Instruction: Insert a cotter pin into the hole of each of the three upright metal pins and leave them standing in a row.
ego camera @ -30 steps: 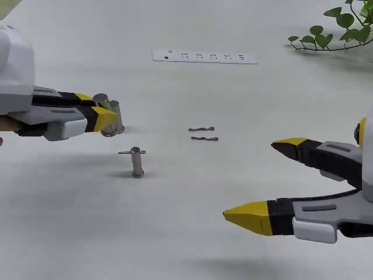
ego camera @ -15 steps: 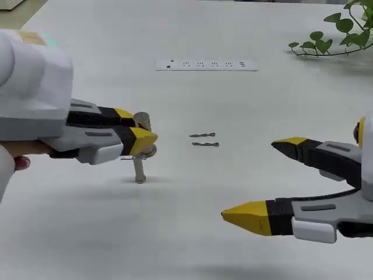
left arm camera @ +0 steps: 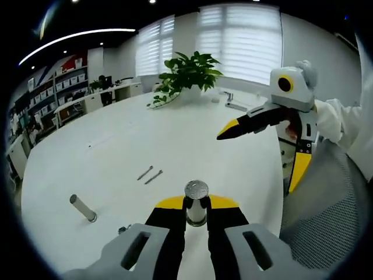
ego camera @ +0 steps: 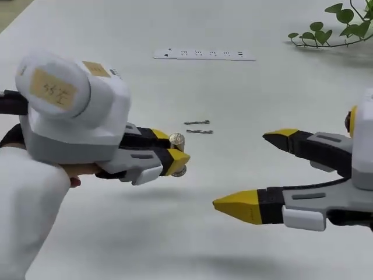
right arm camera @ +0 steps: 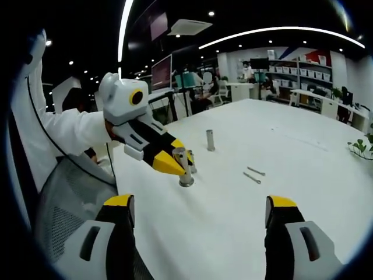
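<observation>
Holding one silver flat-headed metal pin (ego camera: 177, 140) upright, your left gripper (left arm camera: 197, 205) clamps it steady for pinning; your right gripper (ego camera: 240, 170) gapes wide, empty, ready for two wire cotter pins (ego camera: 197, 122).

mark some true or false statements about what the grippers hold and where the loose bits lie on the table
1. The left gripper is shut on an upright silver metal pin. True.
2. The right gripper holds a cotter pin. False: its jaws stand wide open with nothing between them.
3. Two thin metal cotter pins lie loose, side by side, on the white table. True.
4. The white power strip lies between the two grippers. False: it lies at the far side of the table, beyond the cotter pins.
</observation>
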`<state>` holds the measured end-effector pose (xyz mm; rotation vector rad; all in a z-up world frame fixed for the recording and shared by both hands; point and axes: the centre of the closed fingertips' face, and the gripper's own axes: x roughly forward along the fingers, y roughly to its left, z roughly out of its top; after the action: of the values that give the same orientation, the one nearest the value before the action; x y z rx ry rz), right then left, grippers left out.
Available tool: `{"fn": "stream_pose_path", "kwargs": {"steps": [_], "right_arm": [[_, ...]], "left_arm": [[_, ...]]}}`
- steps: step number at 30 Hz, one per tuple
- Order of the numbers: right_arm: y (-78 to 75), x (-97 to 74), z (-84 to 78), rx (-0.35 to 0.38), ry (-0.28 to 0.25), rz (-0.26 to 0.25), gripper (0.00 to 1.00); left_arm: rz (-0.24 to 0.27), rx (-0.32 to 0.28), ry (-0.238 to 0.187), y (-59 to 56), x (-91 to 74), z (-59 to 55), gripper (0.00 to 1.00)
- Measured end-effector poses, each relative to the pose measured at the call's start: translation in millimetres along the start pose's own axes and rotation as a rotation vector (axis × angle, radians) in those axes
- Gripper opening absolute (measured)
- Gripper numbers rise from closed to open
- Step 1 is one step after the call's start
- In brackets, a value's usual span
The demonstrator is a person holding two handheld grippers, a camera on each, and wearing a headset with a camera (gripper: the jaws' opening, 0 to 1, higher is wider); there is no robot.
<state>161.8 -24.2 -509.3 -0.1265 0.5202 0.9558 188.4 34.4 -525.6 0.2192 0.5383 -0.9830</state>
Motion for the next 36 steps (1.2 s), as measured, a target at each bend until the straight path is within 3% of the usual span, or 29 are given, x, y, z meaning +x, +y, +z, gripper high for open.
{"fn": "stream_pose_path", "kwargs": {"steps": [7,17,24,36], "right_arm": [[2.0,-0.7,-0.4,-0.005,-0.002,0.019,0.87],[4.9,-0.1,-1.9,-0.006,-0.007,0.028,0.85],[5.0,-3.7,-3.6,-0.005,-0.011,0.035,0.83],[6.8,-2.1,-9.2,-0.009,0.017,0.058,0.82]], "left_arm": [[0.01,-0.009,0.002,-0.7,6.0,-6.5,0.09],[0.07,-0.051,0.031,1.7,16.2,-23.3,0.09],[0.099,-0.044,0.067,1.4,24.4,-33.6,0.09],[0.125,-0.057,0.079,6.2,29.2,-38.9,0.09]]}}
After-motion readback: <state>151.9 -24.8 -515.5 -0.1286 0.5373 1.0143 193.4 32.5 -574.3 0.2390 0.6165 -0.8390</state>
